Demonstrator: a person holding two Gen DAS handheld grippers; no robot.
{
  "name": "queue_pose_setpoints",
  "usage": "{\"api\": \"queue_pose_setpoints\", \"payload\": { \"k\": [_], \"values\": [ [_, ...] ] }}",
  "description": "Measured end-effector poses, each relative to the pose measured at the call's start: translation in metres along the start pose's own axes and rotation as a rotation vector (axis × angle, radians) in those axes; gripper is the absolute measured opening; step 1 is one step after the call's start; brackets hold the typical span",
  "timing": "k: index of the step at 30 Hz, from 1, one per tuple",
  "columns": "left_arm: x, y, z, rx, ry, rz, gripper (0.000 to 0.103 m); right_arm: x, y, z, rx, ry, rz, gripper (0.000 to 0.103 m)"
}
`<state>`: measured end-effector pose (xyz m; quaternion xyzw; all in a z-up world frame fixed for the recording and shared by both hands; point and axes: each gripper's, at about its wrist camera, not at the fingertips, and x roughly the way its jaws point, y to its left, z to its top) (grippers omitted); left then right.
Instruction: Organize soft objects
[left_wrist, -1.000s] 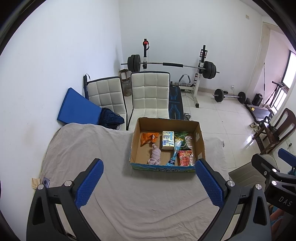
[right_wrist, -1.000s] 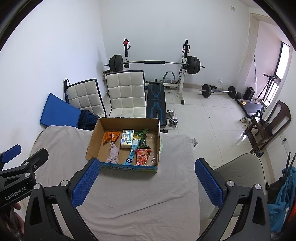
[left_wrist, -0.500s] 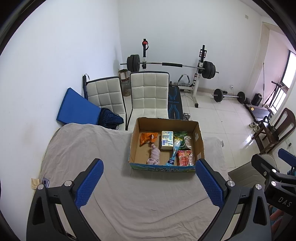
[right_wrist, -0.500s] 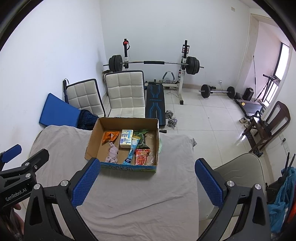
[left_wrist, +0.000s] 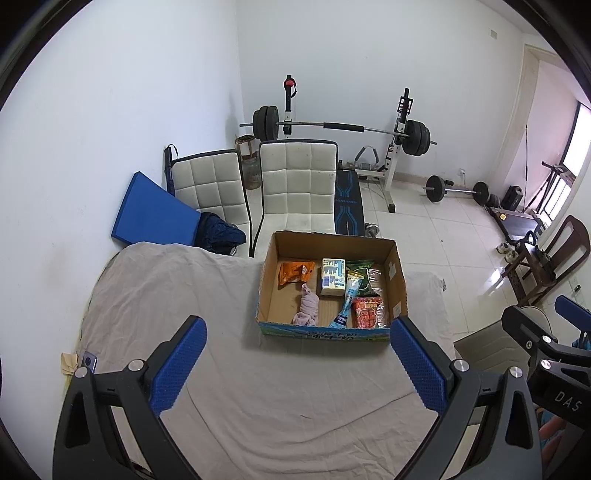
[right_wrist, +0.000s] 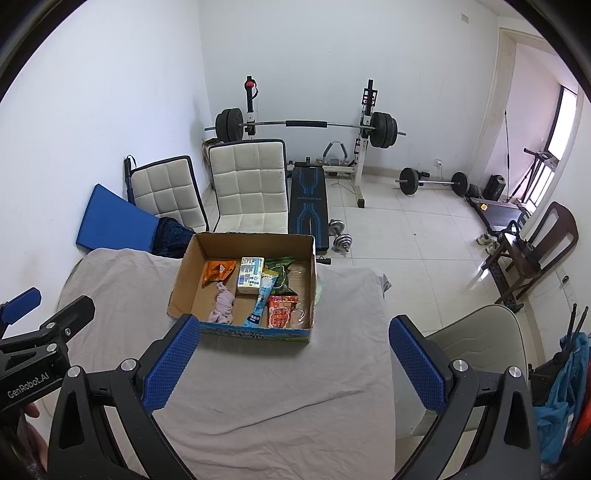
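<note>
The left gripper (left_wrist: 297, 363) is held above the near part of a cloth-covered table (left_wrist: 280, 398), its jaws spread wide with nothing between them; its blue fingertips (left_wrist: 181, 363) point toward a cardboard box (left_wrist: 395, 273) that stands farther along the table. The right gripper (right_wrist: 293, 363) hangs beside it in the same attitude, jaws wide apart and empty, with one blue pad overlapping the box's near left corner in the right wrist view. Each gripper shows at the edge of the other's view.

The soft things all lie inside the box: a crumpled pink cloth (left_wrist: 307, 308) near the front wall, an orange packet (left_wrist: 293, 272) toward the back left, a pale tissue pack (left_wrist: 333, 277) beside it, a slim blue pouch (left_wrist: 347, 302) lying lengthwise, a green bag (left_wrist: 364, 275) behind, and a red packet (left_wrist: 367, 313) at the front right.

The grey cloth (right_wrist: 258, 387) on the table is wrinkled. Beyond the table stand two white padded chairs (left_wrist: 299, 184), a blue mat (left_wrist: 151, 208) leaning on the wall, a barbell rack (left_wrist: 340, 127) with a weight bench (right_wrist: 307, 203), loose dumbbells (right_wrist: 341, 240) on the white tiled floor (left_wrist: 443, 236), and a dark wooden chair (right_wrist: 535, 251) at the right.
</note>
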<state>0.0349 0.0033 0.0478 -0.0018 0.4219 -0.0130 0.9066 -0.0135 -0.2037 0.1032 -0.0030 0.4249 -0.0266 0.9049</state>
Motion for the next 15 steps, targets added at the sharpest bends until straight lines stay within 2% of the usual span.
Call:
{"api": "queue_pose_setpoints", "payload": {
  "k": [15],
  "values": [
    [0.0030,-0.0003,-0.0017,0.001,0.001,0.001,0.102,0.0016,-0.0002,-0.0009,-0.008,-0.003,-0.002,0.103]
  ]
}}
